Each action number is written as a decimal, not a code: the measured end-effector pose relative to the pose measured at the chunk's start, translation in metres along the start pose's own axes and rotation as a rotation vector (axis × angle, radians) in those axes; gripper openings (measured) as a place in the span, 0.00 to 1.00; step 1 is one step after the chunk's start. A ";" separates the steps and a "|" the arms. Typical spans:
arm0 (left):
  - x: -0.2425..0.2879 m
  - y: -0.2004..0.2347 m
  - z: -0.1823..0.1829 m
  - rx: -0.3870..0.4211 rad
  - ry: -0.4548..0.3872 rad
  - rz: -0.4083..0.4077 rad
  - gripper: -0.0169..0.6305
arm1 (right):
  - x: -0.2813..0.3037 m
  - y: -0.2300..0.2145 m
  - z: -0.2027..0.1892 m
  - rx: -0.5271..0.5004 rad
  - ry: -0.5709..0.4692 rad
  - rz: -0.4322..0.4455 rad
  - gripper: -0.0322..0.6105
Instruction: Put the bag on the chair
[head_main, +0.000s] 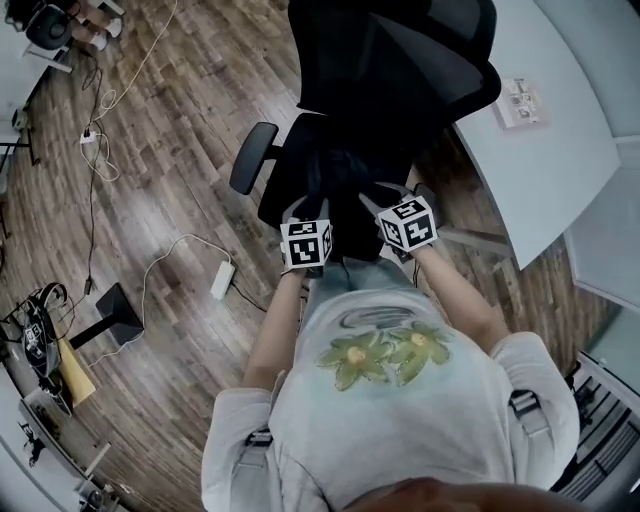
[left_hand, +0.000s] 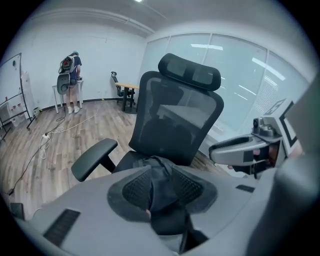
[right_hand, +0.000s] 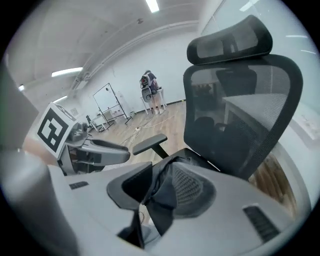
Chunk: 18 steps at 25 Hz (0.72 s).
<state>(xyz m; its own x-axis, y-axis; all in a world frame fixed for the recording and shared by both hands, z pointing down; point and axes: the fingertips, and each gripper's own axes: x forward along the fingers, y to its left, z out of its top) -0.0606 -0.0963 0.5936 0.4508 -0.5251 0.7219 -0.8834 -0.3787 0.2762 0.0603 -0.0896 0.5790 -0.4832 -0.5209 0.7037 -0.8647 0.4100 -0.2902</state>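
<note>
Left claw (left_hand: 161, 190): jaws clamped on a fold of the black bag (left_hand: 159, 171). Right claw (right_hand: 159, 192): jaws likewise clamped on the bag's fabric. I hold the bag between both claws, side by side, neither nearer. The bag lies straight ahead of the jaws, over the front of the chair (left_hand: 175, 117) seat; I cannot tell whether it rests there. I judge the coming move to be forward and down. Bag contents: not visible.

A white power strip (head_main: 222, 279) lies on the wooden floor (head_main: 180, 150) near a black stand base (head_main: 118, 313). A small card (head_main: 521, 101) sits on the white surface (head_main: 545, 180). A person (left_hand: 73, 76) stands far off.
</note>
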 end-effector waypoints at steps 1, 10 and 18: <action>-0.006 -0.004 0.003 -0.006 -0.012 -0.002 0.21 | -0.008 0.004 0.004 -0.006 -0.024 0.000 0.22; -0.061 -0.037 0.023 -0.058 -0.136 -0.154 0.05 | -0.050 0.039 0.019 -0.040 -0.115 0.017 0.06; -0.071 -0.040 0.019 0.024 -0.129 -0.090 0.05 | -0.060 0.054 0.027 -0.079 -0.136 0.022 0.06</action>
<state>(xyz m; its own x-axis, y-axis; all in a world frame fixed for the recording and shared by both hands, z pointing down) -0.0549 -0.0586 0.5194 0.5423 -0.5811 0.6068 -0.8359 -0.4462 0.3196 0.0392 -0.0566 0.5037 -0.5206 -0.6054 0.6021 -0.8428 0.4772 -0.2489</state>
